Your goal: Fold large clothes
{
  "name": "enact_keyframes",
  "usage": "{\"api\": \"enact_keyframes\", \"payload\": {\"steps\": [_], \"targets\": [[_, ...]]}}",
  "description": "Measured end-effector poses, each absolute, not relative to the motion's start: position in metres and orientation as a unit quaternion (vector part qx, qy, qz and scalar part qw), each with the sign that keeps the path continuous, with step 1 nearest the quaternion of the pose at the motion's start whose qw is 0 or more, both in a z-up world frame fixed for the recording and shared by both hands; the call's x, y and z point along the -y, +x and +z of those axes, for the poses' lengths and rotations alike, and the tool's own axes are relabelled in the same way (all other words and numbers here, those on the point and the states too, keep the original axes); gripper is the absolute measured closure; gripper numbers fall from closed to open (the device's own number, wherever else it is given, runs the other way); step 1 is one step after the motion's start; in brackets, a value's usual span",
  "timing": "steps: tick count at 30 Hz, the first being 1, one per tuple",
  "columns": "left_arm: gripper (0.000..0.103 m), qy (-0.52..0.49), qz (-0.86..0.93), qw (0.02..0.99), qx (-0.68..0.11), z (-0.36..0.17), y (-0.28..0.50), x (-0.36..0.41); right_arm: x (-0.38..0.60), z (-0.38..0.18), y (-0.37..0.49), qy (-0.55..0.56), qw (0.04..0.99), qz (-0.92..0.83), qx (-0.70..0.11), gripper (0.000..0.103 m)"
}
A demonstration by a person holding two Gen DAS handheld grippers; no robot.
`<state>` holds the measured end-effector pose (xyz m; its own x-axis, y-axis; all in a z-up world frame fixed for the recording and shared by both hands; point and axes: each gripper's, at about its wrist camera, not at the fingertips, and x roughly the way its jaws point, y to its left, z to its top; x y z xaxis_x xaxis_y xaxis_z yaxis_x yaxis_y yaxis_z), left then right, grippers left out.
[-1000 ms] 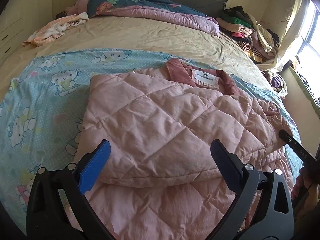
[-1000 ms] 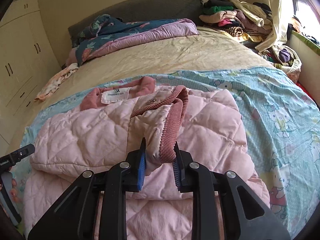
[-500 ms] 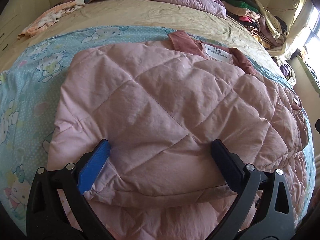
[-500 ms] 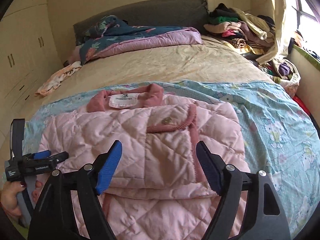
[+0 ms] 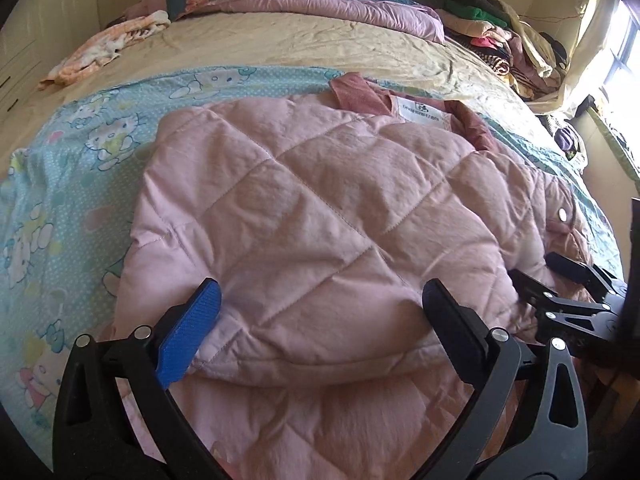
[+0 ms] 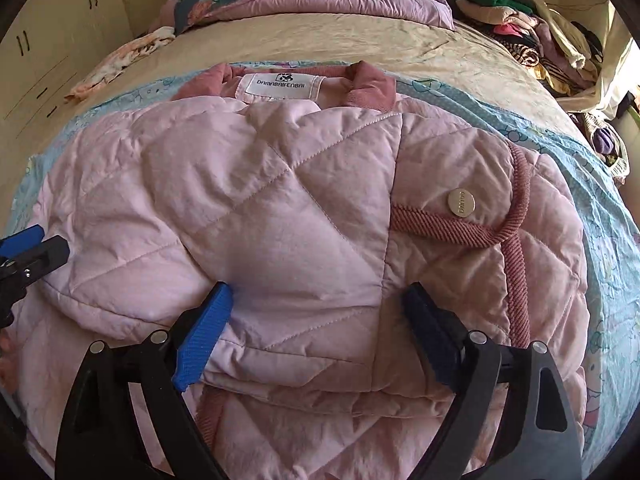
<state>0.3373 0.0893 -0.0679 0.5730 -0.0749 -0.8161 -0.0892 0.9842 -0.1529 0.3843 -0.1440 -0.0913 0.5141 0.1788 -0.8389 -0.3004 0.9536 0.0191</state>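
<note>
jacket: pink quilted jacket lies on the bed, on the blue cartoon sheet; collar with white label at 12 o'clock, hem toward me at 6 o'clock.
fold state: both sleeves look laid over the body; right sleeve's ribbed cuff and snap button sit at 2 o'clock in the right wrist view. I judge the side folds done, bottom-up fold not yet done.
left gripper: left gripper, jaws spread wide, straddling the lower edge of the folded left sleeve, holding nothing; fingertips look to touch or press the fabric, can't tell which.
right gripper: right gripper, jaws spread wide, straddling the lower edge of the folded right sleeve, pinching nothing. It also shows at 3 o'clock in the left wrist view.
step in hand: I read this as pressing the sleeve layers flat, or lining up for the hem grab.
how I'd do it well: I'd keep both grippers level and at matching spots either side of the centre line, so the fold comes out square.
grab tip: padding is thick and springy; I'd bite the hem layer only, deep enough not to slip, not the sleeve edge on top.
lift tip: raise both sides together, carry the hem toward the collar at 12 o'clock, lay it down short of the label.
risk: uneven pull could drag a sleeve off the body; the puffy fill may spring open.
clutter: clothes pile at 1 o'clock, well apart.
</note>
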Motion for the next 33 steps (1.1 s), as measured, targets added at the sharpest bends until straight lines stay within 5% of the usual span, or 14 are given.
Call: {"api": "enact_keyframes", "payload": {"steps": [13,15,33], "targets": [[0.008,-0.097,0.001,0.898,-0.429,-0.025,0.300,-0.086,0.184,-0.026,0.320,0.039,0.888,0.169,-0.427,0.015],[0.008,-0.099,-0.001,0.900,-0.424,-0.018,0.294,-0.084,0.189,-0.014,0.307,0.046,0.895,0.169,-0.411,0.007],[0.008,-0.097,-0.017,0.925,-0.366,0.042,0.218,-0.077,0.220,0.080,0.194,0.050,0.924,0.208,-0.316,0.005]]}}
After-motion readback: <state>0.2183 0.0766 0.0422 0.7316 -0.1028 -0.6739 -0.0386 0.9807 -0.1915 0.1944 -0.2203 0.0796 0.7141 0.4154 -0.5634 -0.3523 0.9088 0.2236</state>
